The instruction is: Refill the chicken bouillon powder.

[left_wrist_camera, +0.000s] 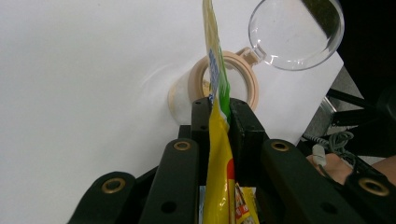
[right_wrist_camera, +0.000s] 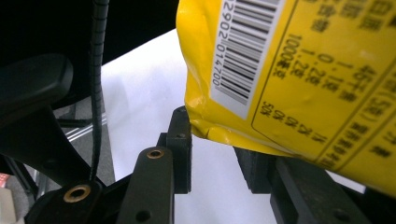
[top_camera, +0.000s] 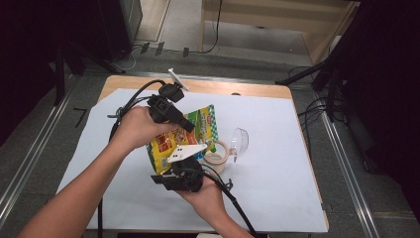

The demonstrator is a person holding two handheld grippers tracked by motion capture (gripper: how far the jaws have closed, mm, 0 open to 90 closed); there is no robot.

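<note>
1. High view: table [top_camera: 277, 198] under a white sheet; a yellow packet [top_camera: 166, 146] was held up near frame centre, between two hand-held grippers.
2. Left gripper [top_camera: 190, 126] came in from upper left, w/ the left hand [top_camera: 136, 126] round its body; its tip sat on the packet's green top part.
3. Left gripper view: both jaws were closed on the packet [left_wrist_camera: 217, 154], seen edge-on, yellow low down and green higher, running up the centre of the frame.
4. Right gripper [top_camera: 181, 166] was at lower centre in the high view, right hand [top_camera: 208, 198] below it, at the packet's lower edge.
5. Right gripper view: the jaws stood apart w/ white sheet showing between them; the packet [right_wrist_camera: 299, 70], barcode side, hung at upper right, its lower edge over the right jaw. Contact w/ that jaw: can't tell.
6. Jar [top_camera: 218, 156], beige rim, stood on the sheet just right of the packet; its clear hinged lid [top_camera: 240, 141] was swung open to the right.
7. In the left gripper view the jar [left_wrist_camera: 243, 79] was at centre top behind the packet, the lid [left_wrist_camera: 294, 32] at upper right.
</note>
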